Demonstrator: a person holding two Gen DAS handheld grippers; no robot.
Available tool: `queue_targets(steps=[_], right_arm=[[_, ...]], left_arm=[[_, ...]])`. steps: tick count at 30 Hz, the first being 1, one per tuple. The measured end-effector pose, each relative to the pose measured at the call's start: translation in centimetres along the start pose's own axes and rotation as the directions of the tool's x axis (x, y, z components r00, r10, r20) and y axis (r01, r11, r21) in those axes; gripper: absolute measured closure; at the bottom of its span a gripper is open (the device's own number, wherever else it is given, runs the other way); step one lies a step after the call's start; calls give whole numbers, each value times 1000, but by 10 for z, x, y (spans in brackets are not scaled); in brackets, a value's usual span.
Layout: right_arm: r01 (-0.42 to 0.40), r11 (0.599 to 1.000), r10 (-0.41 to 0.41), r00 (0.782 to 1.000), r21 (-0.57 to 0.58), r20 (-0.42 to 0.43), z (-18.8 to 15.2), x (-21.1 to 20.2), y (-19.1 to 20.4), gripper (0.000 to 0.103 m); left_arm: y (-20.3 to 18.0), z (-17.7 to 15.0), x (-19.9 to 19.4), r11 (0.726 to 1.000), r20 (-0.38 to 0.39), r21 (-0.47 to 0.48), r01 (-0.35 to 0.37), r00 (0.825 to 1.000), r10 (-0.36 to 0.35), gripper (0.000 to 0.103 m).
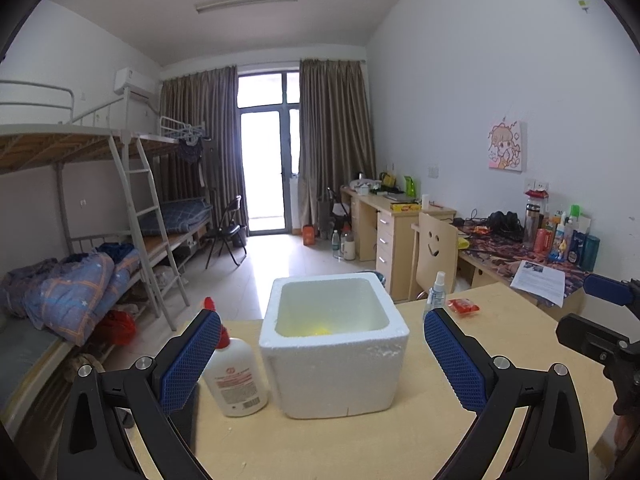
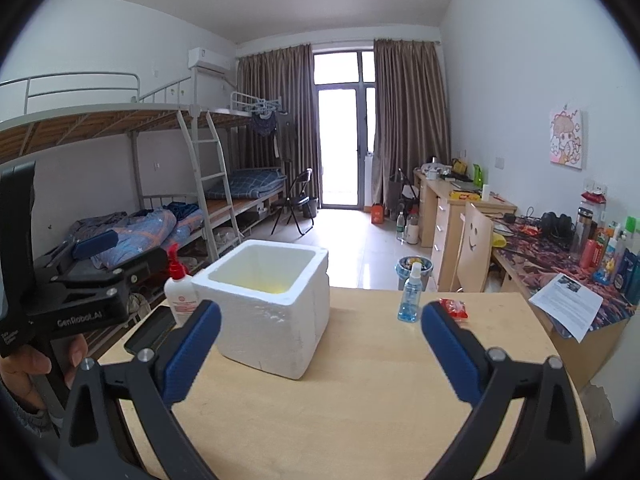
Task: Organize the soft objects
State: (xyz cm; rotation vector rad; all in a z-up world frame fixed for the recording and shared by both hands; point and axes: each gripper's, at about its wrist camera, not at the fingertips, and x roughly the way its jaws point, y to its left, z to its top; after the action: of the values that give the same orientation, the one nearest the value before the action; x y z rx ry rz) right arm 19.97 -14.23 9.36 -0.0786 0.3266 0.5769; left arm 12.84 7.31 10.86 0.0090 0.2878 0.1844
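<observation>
From where I stand, the white lotion bottle [image 1: 236, 376] with its red pump sits at the left edge of the wooden table [image 2: 360, 400], just beside the white foam box [image 1: 334, 344] — close enough that it looks parked out of the way rather than waiting to go in. The left gripper [image 1: 322, 360] hangs in front of the box with its blue pads [image 1: 192, 360] spread wide and nothing between them; the box simply shows through the gap. Down in the bottom of the box lies something yellow [image 1: 320, 330], soft-looking though too dim to name, which I take to be the thing being tidied away; the open-topped box serves as the bin for it.

Further right, a small blue spray bottle [image 2: 412, 298] stands upright, and just beyond it a red packet [image 2: 454, 308] lies flat on the tabletop, apart from the box. The right gripper [image 2: 320, 352] faces the table with its jaws fully apart and empty. I would judge the packet the likeliest next pick — being the only limp thing left out — while the two bottles seem hard goods that stay put.
</observation>
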Motion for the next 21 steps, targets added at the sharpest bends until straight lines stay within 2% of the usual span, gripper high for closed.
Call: queue_targets(steps=[21], right_arm=[[-21, 999, 22, 999, -42, 34, -39, -57, 36, 1]], left_arm=[[-9, -29, -85, 999, 98, -12, 37, 995, -36, 1]])
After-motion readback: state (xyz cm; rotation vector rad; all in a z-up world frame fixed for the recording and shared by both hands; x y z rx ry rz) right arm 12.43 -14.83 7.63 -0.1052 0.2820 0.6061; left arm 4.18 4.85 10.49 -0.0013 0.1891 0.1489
